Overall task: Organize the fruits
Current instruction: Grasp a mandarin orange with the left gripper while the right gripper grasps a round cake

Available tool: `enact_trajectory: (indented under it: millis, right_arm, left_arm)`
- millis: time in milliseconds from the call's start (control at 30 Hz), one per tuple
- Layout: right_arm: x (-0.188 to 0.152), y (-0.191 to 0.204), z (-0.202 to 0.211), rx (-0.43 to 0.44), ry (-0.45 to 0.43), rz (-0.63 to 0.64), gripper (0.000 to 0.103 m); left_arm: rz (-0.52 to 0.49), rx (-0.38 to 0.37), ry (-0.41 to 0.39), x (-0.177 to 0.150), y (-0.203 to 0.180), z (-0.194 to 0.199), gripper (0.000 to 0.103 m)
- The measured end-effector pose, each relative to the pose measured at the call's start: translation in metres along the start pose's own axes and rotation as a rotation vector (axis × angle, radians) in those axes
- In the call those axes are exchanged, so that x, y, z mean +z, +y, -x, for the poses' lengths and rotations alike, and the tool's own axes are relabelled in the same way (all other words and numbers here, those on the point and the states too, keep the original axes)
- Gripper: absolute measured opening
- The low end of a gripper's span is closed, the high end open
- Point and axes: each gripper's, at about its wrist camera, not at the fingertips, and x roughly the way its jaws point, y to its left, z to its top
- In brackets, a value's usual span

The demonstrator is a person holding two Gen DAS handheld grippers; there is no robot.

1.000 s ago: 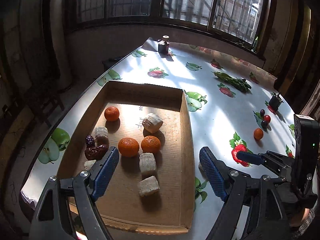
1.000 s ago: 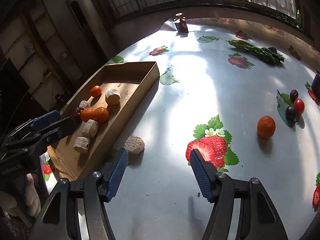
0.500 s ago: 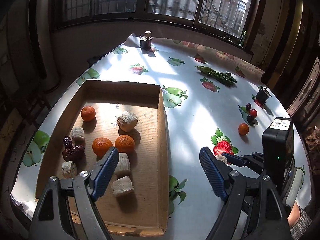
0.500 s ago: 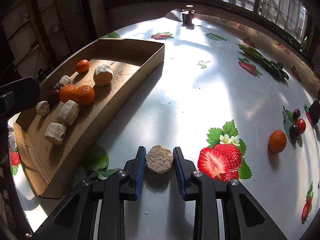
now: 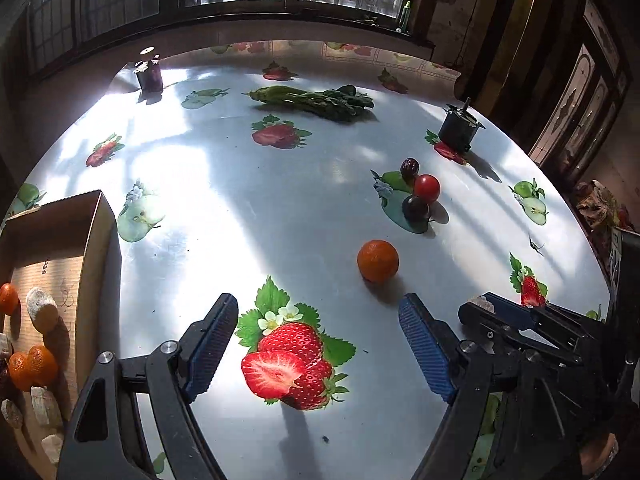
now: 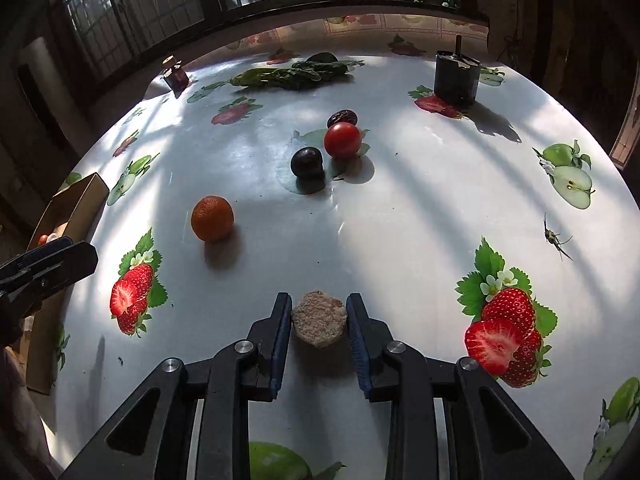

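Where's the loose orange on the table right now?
In the left wrist view the orange sits on the bare tablecloth right of centre, just ahead of the open left tongs, nearer than the dark plum and tomato.

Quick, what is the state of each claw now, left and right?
Left claw: open, holding nothing.
Right claw: closed on the beige chunk.

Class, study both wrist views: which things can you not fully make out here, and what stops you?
- Brown cardboard tray: left wrist view, cut off by the left edge.
- Pale hexagonal chunk: right wrist view, sides covered by the right gripper pads.
- Black cylindrical container: contents hidden by its wall.
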Motion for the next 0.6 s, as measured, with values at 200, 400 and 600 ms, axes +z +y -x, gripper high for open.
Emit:
enact_trajectory:
  millis: [200,400,600]
  right_arm:
    - [-0.005,0.001,0.0,0.033,-0.02,0.001,0.03]
    - [-0.005,-0.006,0.0,0.069,-0.014,-0.029,0.03]
    - [-0.007,-0.003,0.001,0.053,-0.024,-0.013,0.03]
  left_arm:
    - [-0.076,-0.007,0.001,0.014,-0.023,-0.035,0.082]
    - [-0.123,-0.006,0.05,0.014,-0.035,-0.062,0.036]
    - [-0.132,0.0,0.054,0.004,-0.036,-0.049,0.028]
